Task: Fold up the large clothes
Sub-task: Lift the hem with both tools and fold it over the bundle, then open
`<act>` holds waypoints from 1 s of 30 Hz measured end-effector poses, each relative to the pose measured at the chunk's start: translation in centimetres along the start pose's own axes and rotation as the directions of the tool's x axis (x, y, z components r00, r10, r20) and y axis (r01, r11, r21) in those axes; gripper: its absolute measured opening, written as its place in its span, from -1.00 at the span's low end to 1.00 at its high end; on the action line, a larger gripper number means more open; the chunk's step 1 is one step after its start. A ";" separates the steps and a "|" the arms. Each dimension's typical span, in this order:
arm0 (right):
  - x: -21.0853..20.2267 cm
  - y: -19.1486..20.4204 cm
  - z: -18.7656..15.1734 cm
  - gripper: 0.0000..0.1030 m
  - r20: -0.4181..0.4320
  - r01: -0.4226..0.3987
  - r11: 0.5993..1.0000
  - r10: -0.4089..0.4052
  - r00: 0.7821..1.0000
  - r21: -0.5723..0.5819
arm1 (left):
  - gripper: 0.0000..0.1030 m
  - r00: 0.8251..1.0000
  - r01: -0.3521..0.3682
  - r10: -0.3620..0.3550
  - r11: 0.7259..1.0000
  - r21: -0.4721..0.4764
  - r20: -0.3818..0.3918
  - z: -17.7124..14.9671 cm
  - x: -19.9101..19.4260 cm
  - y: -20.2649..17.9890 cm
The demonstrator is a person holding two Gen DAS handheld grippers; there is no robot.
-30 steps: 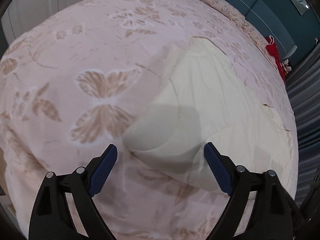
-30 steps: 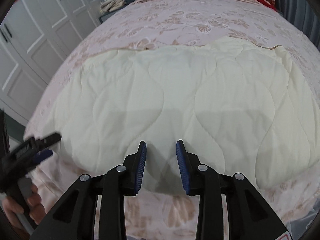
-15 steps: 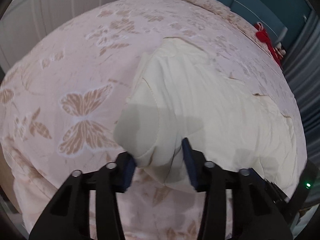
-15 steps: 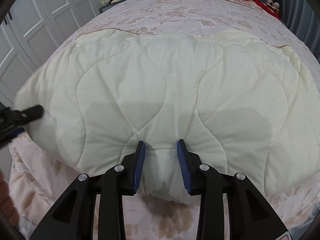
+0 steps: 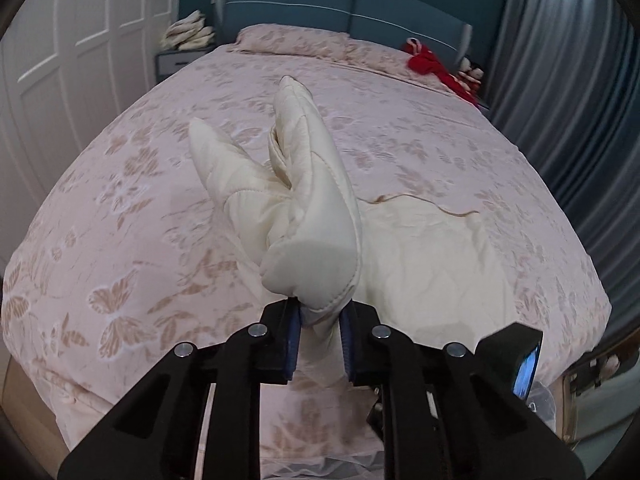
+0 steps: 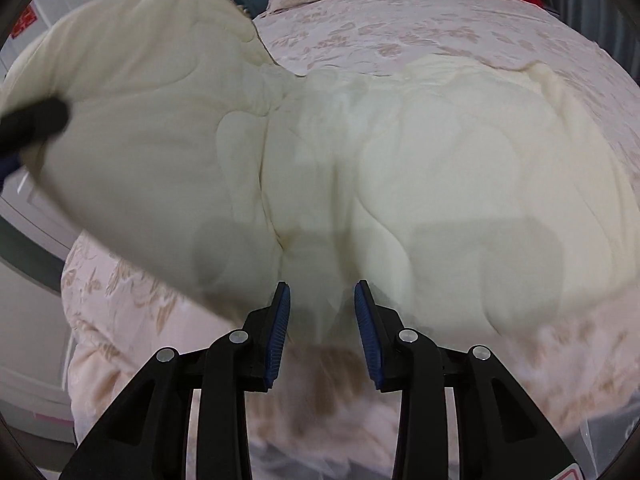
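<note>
A cream quilted garment (image 5: 420, 248) lies on the bed with the pink butterfly cover (image 5: 120, 208). My left gripper (image 5: 319, 326) is shut on the garment's near left corner and holds it raised, so the padded edge stands up in a fold. In the right wrist view the garment (image 6: 440, 168) fills the middle, its left side lifted. My right gripper (image 6: 322, 312) is shut on the garment's near edge, a bunch of cream fabric pinched between the blue pads. The left gripper (image 6: 32, 124) shows as a dark blur at the left edge.
Pillows (image 5: 296, 42) and a red item (image 5: 430, 66) lie at the head of the bed by the blue headboard. White wardrobe doors (image 5: 60, 40) stand left, a nightstand with folded cloth (image 5: 186, 34) beyond. Grey curtains (image 5: 580, 100) hang right.
My left gripper closed on the garment's corner and lifted it, tilting up to face the headboard. My right gripper kept its hold while the left side of the garment rose.
</note>
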State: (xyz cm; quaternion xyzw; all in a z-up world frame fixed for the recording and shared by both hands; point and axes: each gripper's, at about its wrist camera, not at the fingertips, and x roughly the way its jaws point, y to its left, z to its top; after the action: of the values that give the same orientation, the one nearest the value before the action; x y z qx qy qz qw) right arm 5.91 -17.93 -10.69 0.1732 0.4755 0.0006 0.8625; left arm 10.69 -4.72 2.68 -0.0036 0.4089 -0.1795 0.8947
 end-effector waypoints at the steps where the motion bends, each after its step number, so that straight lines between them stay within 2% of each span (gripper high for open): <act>1: -0.3 -0.4 -0.4 -0.35 -0.001 -0.002 1.000 0.002 1.000 0.007 | -0.71 1.000 0.002 -0.002 1.000 0.019 -0.001 0.0 0.1 -1.1; 5: -1.9 -2.6 -2.4 -0.35 -0.011 0.008 0.999 -0.007 1.000 0.036 | -0.72 1.000 0.006 -0.005 0.996 0.093 -0.008 -0.1 0.8 -4.7; 16: -6.1 -10.5 -4.8 -0.35 -0.022 0.156 0.980 -0.154 0.988 0.123 | -0.73 0.996 0.036 -0.015 0.970 0.239 -0.086 -1.9 4.5 -12.6; 23: -9.0 -16.7 -4.0 -0.35 -0.007 0.240 0.947 -0.244 0.970 0.215 | -0.73 0.983 0.059 0.009 0.932 0.358 -0.186 -5.8 8.3 -17.4; 30: -10.0 -20.4 -4.1 -0.35 -0.035 0.293 0.926 -0.293 0.955 0.239 | -0.73 0.977 0.023 0.080 0.882 0.470 -0.197 -8.7 10.5 -20.6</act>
State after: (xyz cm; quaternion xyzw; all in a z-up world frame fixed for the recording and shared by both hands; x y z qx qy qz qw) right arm -6.25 -37.57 -10.58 0.2041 0.4921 -0.1862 0.8255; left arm 4.05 -26.19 -7.61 0.2385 0.4458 -0.2593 0.8229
